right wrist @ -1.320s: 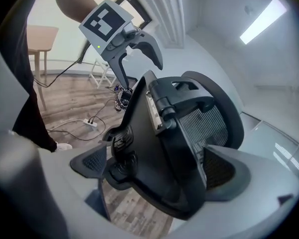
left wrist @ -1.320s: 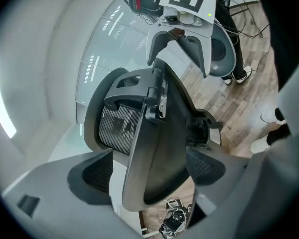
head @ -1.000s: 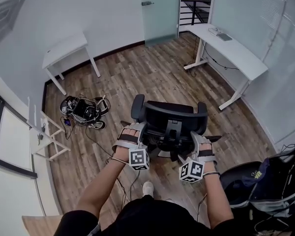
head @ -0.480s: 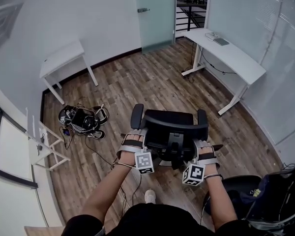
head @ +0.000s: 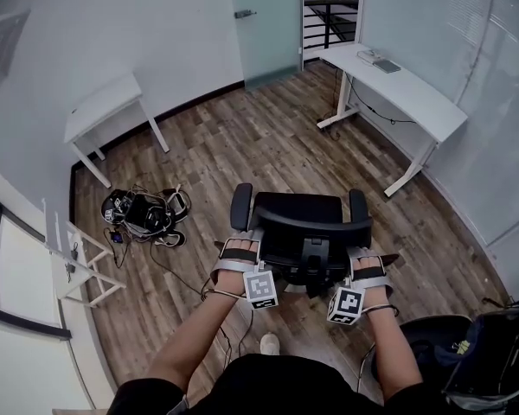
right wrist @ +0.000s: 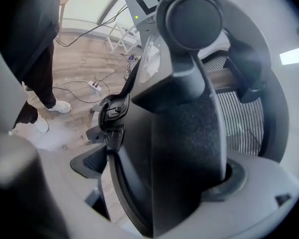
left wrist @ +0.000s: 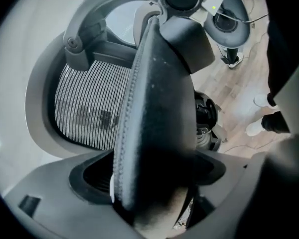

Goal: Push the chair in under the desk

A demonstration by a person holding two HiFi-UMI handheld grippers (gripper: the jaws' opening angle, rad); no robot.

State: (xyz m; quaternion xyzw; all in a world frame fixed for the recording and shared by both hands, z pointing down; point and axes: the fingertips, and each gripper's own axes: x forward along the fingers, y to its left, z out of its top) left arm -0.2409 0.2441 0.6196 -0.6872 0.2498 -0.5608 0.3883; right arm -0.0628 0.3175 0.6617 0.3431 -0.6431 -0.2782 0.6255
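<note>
Nearest the person, the left gripper (head: 240, 247) is clenched on the left armrest (left wrist: 154, 113) and the right gripper (head: 364, 262) on the right armrest (right wrist: 189, 133) of the black mesh-backed office chair (head: 307, 221). The chair stands on the wooden floor (head: 242, 145) straight ahead of both, its back towards the person. The long white worktop (head: 415, 93) lies well apart at the far right, so the push should probably run forward and swing right, the right gripper being on the nearer side.
</note>
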